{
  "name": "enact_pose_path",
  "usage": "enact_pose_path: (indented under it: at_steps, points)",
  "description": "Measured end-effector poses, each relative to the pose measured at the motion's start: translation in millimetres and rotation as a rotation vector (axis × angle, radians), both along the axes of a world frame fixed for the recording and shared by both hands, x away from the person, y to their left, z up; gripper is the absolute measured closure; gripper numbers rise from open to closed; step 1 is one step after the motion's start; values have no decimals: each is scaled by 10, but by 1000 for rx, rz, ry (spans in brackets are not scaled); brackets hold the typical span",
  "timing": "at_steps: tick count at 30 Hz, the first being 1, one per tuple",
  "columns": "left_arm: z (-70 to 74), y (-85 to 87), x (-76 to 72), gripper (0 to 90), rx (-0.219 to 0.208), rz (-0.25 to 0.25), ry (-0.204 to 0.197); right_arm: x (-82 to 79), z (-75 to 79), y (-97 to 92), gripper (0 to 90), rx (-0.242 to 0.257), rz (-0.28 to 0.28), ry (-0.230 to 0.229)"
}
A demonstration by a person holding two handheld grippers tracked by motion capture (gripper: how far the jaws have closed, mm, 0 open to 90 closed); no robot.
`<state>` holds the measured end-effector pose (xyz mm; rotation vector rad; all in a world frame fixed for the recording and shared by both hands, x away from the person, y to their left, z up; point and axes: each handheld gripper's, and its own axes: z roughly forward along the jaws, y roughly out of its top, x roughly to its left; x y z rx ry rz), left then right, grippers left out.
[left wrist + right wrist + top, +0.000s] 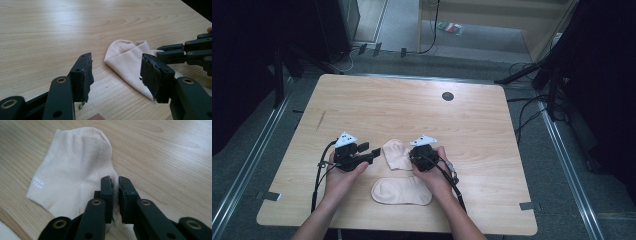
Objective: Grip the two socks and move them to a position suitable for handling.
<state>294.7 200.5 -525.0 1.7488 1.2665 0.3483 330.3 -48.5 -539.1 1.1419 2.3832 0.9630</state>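
Two pale peach socks lie on the wooden table (412, 107). The upper sock (396, 154) is partly folded and sits between my two grippers; the second sock (402, 191) lies flat nearer the front edge. My right gripper (115, 182) is shut on the upper sock (72, 165), with a fold of its edge pinched between the pads. My left gripper (116, 72) stands open just left of that sock (127, 62), its pads clear of the fabric. In the left gripper view, the right gripper (185, 51) reaches onto the sock from the right.
A black round grommet (447, 96) sits near the table's far edge. Cables trail from both grippers toward the front edge. Dark stands and cables (532, 105) surround the table on the floor.
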Motion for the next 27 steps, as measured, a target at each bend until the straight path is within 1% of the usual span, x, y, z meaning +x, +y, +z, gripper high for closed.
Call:
enact_pose_path:
  at_steps: [1, 2, 3, 5, 6, 7, 8, 10, 11, 12, 13, 14, 15, 18, 20, 21, 22, 23, 24, 25, 26, 27]
  points:
    - [2, -2, -2, 429, -1, -1, -1, 2, 8, 8, 858, -1, -3, 8]
    - [4, -5, -5, 428, -5, -1, -3, 19, 26, 6, 860, 6, -6, 29]
    - [5, -5, -6, 428, -5, -4, -4, 31, 47, -2, 861, 24, -8, 44]
    - [4, -9, -6, 426, -7, -5, -5, 41, 127, -24, 863, 60, -18, 52]
    - [-2, -16, -6, 424, -5, -12, -2, 39, 240, -41, 863, 104, -15, 46]
    - [-2, -16, -6, 423, -5, -12, -2, 34, 289, -41, 864, 116, -12, 42]
    - [-8, -25, -5, 422, -3, -12, -2, 24, 360, -34, 864, 142, -13, 42]
    - [-30, -63, 1, 411, -1, -29, 15, 2, 506, -15, 864, 178, -9, 32]
    - [-30, -63, 1, 407, -1, -29, 15, 2, 506, -15, 864, 178, -9, 32]
    - [-42, -74, 3, 407, 13, -40, 18, -9, 576, 1, 864, 194, -4, 25]
    - [-59, -100, 5, 394, 14, -40, 32, -37, 721, 54, 864, 211, 0, 2]
    - [-59, -100, 5, 387, 14, -40, 32, -37, 721, 54, 864, 211, 0, 2]
    - [-67, -114, 6, 387, 21, -37, 38, -43, 762, 73, 864, 215, 5, -5]
    - [-87, -165, -8, 366, 31, -54, 47, -77, 908, 146, 864, 238, 11, -18]
    - [-110, -225, -12, 329, 37, -65, 53, -100, 970, 190, 864, 252, 18, -25]
    - [-117, -248, -12, 283, 43, -68, 54, -122, 1017, 227, 864, 258, 22, -31]
    - [-128, -277, -13, 269, 50, -68, 55, -136, 1043, 246, 864, 266, 28, -33]
    - [-120, -297, -28, 268, 66, -59, 29, -150, 1070, 262, 864, 275, 36, -35]
    - [-112, -304, -31, 273, 56, -50, 16, -169, 1099, 279, 864, 284, 43, -37]
    - [-112, -304, -31, 274, 56, -50, 16, -191, 1129, 296, 864, 291, 52, -41]
    - [-96, -302, -31, 274, 47, -42, 6, -191, 1129, 296, 864, 291, 52, -41]
    - [-87, -295, -34, 283, 50, -40, -3, -223, 1172, 313, 864, 304, 62, -42]
